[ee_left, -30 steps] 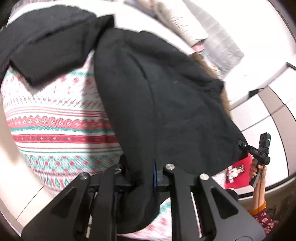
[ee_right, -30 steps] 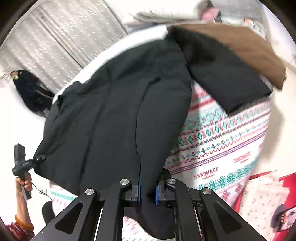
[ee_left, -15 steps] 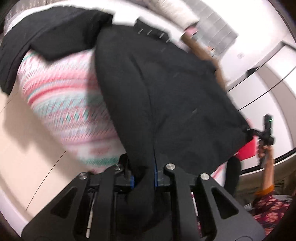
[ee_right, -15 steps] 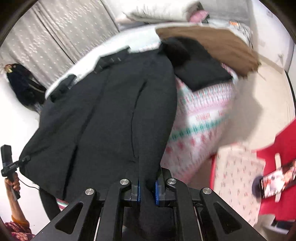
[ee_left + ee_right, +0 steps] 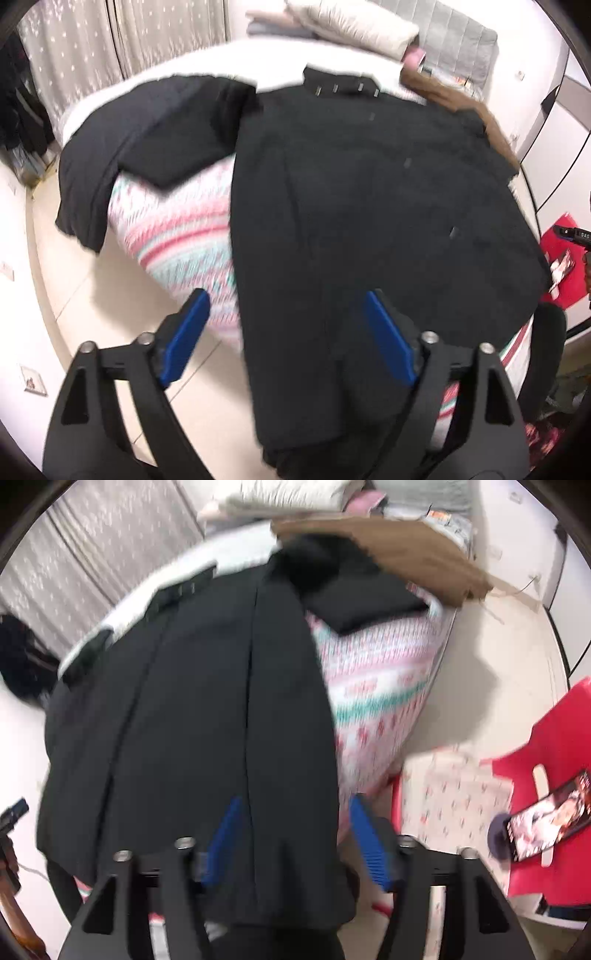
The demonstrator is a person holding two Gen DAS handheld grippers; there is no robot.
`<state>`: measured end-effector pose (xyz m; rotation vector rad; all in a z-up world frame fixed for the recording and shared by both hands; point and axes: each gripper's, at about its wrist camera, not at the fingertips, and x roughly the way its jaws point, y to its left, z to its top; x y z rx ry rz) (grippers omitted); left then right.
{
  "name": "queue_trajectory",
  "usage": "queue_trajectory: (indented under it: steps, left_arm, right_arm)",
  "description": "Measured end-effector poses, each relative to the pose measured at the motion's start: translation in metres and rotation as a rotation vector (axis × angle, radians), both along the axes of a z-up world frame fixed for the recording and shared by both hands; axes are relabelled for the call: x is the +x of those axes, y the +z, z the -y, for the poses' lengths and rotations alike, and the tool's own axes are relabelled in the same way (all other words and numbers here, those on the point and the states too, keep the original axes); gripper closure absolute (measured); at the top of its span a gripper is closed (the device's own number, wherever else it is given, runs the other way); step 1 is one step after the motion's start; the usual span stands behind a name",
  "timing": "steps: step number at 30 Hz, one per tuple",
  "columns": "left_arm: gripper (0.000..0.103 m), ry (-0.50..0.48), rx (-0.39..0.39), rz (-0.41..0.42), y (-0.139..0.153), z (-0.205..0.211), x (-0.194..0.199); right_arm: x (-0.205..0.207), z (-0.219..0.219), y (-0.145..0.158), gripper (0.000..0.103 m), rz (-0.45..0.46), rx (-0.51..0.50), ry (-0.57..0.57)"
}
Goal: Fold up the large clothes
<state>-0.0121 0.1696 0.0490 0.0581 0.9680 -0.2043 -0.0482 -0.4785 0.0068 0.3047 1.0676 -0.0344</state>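
— Letting go, were you? Both sets of jaws looked wide apart.

— Yes. My left gripper (image 5: 284, 332) was opening, and so was my right gripper (image 5: 291, 830). The blue pads (image 5: 184, 336) pressed on nothing. Cloth lay in the gap on each side, but it hung loose there.

— Where was the coat?

— The coat (image 5: 369, 206) was spread flat across the bed (image 5: 177, 236), collar at the far end near the pillow (image 5: 354, 22), hem draped over the near edge toward me. I judged that it lay that way so the body could be smoothed out full length before any fold.

— And the sleeve?

— One sleeve (image 5: 122, 147) stretched out to the left and drooped off the side of the bed. From my right camera the other sleeve (image 5: 362, 594) lay flat on the patterned cover, beside a brown garment (image 5: 388, 550). I reckoned they were left out to be folded in over the body next.

— Why open both at once?

— The hem had its place, I think; holding on would only have dragged it off the mattress.

— Anything in the way?

— A red chair (image 5: 554, 786) with a phone (image 5: 546, 819) stood by the bed, well apart from the coat. The pictures were blurred, so finer creases I could not tell.
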Motion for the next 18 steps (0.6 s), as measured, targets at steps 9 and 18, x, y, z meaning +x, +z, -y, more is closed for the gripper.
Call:
queue_trajectory:
  steps: [9, 18]
  left_arm:
    - [0.010, -0.074, -0.158, 0.007, 0.004, 0.098, 0.082]
    - [0.010, -0.053, -0.259, -0.041, -0.046, 0.185, 0.171]
  right_arm:
    - [0.081, 0.036, -0.003, 0.032, 0.092, 0.217, -0.147]
    - [0.181, 0.067, -0.073, 0.032, 0.036, 0.235, -0.274]
